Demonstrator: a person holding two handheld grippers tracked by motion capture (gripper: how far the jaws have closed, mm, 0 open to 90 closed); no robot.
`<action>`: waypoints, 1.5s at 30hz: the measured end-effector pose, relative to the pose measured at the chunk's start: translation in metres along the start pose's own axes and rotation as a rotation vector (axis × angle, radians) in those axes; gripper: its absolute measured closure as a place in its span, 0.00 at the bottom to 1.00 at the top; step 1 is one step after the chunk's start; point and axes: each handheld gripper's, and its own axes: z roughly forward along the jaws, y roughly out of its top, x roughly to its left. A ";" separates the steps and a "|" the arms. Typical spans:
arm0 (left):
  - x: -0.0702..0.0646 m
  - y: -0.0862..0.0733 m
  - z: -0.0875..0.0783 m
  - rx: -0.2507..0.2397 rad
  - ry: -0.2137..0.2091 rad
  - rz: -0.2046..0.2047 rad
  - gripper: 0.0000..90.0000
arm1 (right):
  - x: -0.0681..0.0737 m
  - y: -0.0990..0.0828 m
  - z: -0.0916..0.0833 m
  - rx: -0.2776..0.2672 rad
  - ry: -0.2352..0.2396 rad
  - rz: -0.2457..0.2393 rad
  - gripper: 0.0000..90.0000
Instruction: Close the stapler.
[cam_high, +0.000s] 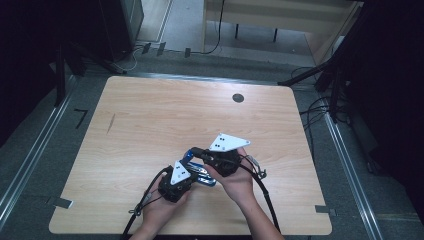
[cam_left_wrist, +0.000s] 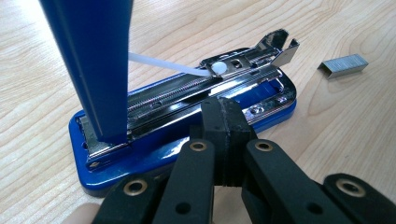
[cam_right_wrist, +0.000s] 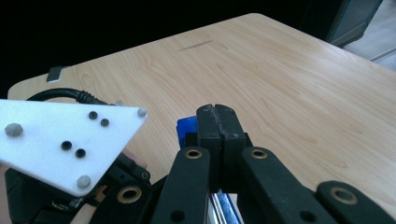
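A blue stapler (cam_high: 201, 174) lies opened near the table's front middle. In the left gripper view its blue base (cam_left_wrist: 154, 154) carries the bare metal staple channel (cam_left_wrist: 187, 93), and the blue lid (cam_left_wrist: 93, 60) stands up at the left. A white plastic strip (cam_left_wrist: 163, 64) runs from the lid to the channel. My left gripper (cam_left_wrist: 223, 105) is shut, its tips against the base's near edge, with nothing between the pads. My right gripper (cam_right_wrist: 215, 112) is also shut, its tips beside the blue lid (cam_right_wrist: 186, 127). Both grippers, left (cam_high: 189, 171) and right (cam_high: 194, 151), meet over the stapler.
A loose strip of staples (cam_left_wrist: 343, 64) lies on the wood to the right of the stapler. The wooden table (cam_high: 165, 115) has a dark round hole (cam_high: 238, 98) at the back and a dark streak (cam_high: 110, 123) at the left. The left gripper's white plate (cam_right_wrist: 70, 140) sits close beside my right jaws.
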 end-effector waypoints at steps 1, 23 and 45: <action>0.000 0.000 0.000 0.000 0.000 0.001 1.00 | 0.001 0.001 0.001 0.002 0.000 -0.005 1.00; 0.000 0.000 0.000 -0.001 -0.001 0.003 1.00 | 0.010 0.012 0.015 -0.006 0.000 -0.029 1.00; 0.000 0.000 0.000 -0.002 -0.002 0.004 1.00 | 0.014 0.021 0.031 0.006 0.010 -0.051 1.00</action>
